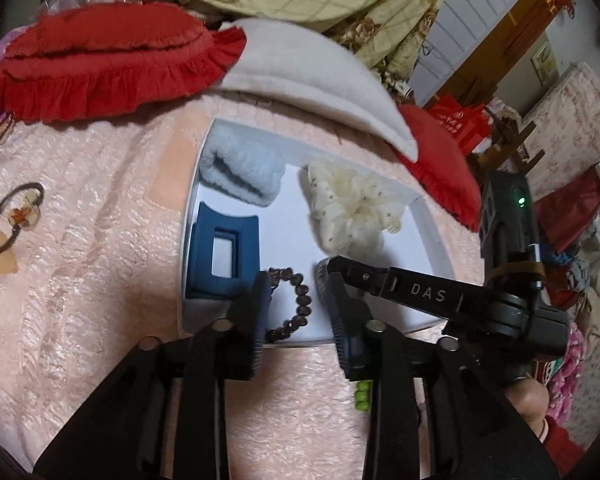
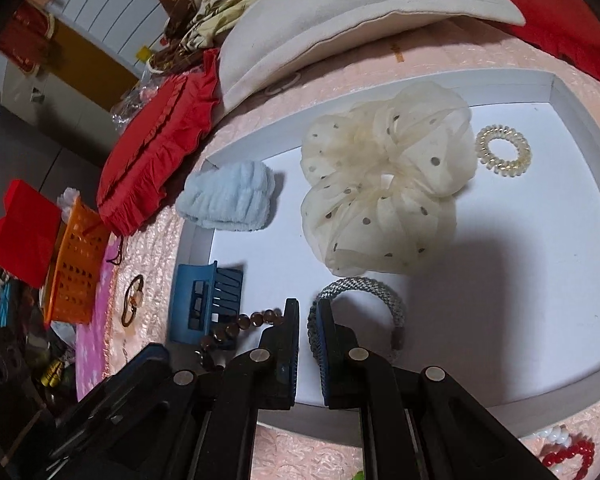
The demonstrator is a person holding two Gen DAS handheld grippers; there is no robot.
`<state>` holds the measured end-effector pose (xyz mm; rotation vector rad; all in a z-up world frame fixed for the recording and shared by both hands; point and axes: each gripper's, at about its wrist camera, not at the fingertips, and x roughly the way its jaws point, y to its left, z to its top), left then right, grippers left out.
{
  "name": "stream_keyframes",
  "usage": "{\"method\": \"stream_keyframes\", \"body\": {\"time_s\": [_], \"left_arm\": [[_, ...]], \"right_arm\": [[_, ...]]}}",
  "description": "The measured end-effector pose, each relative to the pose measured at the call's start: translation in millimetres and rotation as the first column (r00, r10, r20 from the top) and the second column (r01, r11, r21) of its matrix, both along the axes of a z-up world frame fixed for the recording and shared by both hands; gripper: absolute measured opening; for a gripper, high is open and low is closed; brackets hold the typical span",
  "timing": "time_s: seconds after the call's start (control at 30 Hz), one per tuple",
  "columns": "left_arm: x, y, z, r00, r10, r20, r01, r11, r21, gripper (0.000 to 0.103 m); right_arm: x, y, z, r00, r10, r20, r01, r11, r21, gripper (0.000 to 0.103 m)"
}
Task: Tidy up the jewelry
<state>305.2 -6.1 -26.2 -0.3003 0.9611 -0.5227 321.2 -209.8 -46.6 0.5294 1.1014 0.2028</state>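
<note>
A white tray (image 1: 436, 248) lies on the pink bedspread and also shows in the right wrist view (image 2: 572, 112). In it are a blue hair claw (image 1: 220, 252), a light blue fluffy band (image 1: 244, 172), a cream dotted scrunchie (image 1: 352, 204), a brown bead bracelet (image 1: 300, 304), a grey braided bracelet (image 2: 360, 288) and a clear spiral hair tie (image 2: 502, 151). My left gripper (image 1: 296, 300) is open over the brown bead bracelet. My right gripper (image 2: 308, 316) is nearly shut, its fingers pinching the left edge of the grey braided bracelet.
A brown hair tie with an amber charm (image 1: 12, 216) lies on the bedspread left of the tray. Green beads (image 1: 362, 394) lie near the tray's front, red and white beads (image 2: 568, 450) to its right. Red cushions (image 1: 108, 60), a cream pillow (image 1: 316, 76), an orange basket (image 2: 76, 272).
</note>
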Motion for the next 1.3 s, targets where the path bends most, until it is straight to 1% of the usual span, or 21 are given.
{"method": "stream_keyframes", "body": {"time_s": [0.17,0.23,0.3,0.33,0.37,0.43,0.53,0.67,0.73,0.83,0.97,1.1,1.17,1.23,1.27,1.3], "left_arm": [[-8,3,16,0.999,0.022,0.043,-0.022,1.0,-0.006,0.029],[-13,2,19,0.998,0.022,0.053,-0.022,1.0,-0.001,0.029],[-17,-3,20,0.998,0.015,0.056,-0.015,1.0,0.006,0.029],[-20,-7,20,0.998,0.008,0.059,-0.009,1.0,0.011,0.029],[-23,-11,20,0.998,-0.002,0.062,0.001,1.0,0.019,0.029],[-31,-22,19,0.998,-0.027,0.065,0.024,0.999,0.039,0.029],[-44,-40,12,0.995,-0.072,0.064,0.068,0.995,0.07,0.029],[-57,-62,-3,0.99,-0.123,0.062,0.114,0.984,0.135,0.029],[-62,-71,-15,0.988,-0.148,0.043,0.14,0.978,0.155,0.029],[-70,-81,-30,0.981,-0.195,0.006,0.192,0.969,0.153,0.029],[-85,-95,-41,0.965,-0.262,0.016,0.254,0.948,0.191,0.029],[-95,-105,-48,0.945,-0.327,0.009,0.319,0.928,0.193,0.029],[-98,-110,-50,0.936,-0.352,0.003,0.345,0.919,0.192,0.029],[-102,-115,-51,0.926,-0.378,0.004,0.37,0.909,0.19,0.029],[-103,-116,-52,0.921,-0.389,0.0,0.382,0.905,0.19,0.029],[-104,-119,-53,0.916,-0.401,-0.009,0.395,0.898,0.193,0.029]], "right_arm": [[-16,-15,23,0.999,-0.003,0.036,0.003,1.0,-0.012,0.009],[-29,-25,32,0.999,-0.003,0.05,0.004,1.0,-0.017,0.017],[-48,-39,39,0.998,-0.016,0.066,0.017,1.0,-0.026,0.036],[-59,-46,42,0.997,-0.028,0.077,0.03,0.999,-0.03,0.038],[-74,-56,44,0.995,-0.04,0.086,0.044,0.998,-0.036,0.038],[-93,-70,44,0.995,-0.049,0.087,0.053,0.998,-0.044,0.038],[-123,-92,36,0.995,-0.074,0.072,0.08,0.994,-0.078,0.038],[-154,-119,17,0.992,-0.112,0.05,0.117,0.987,-0.11,0.038],[-163,-126,8,0.992,-0.122,0.042,0.127,0.984,-0.121,0.038],[-170,-131,-3,0.992,-0.122,0.039,0.126,0.981,-0.147,0.038],[-175,-131,-11,0.991,-0.119,0.059,0.128,0.974,-0.188,0.038],[-172,-131,-14,0.988,-0.129,0.081,0.144,0.963,-0.226,0.038],[-170,-130,-15,0.987,-0.13,0.09,0.15,0.95,-0.273,0.038],[-170,-129,-16,0.987,-0.125,0.097,0.149,0.944,-0.294,0.038],[-169,-128,-16,0.987,-0.126,0.101,0.151,0.94,-0.305,0.037],[-169,-127,-17,0.987,-0.126,0.103,0.153,0.935,-0.319,0.034]]}}
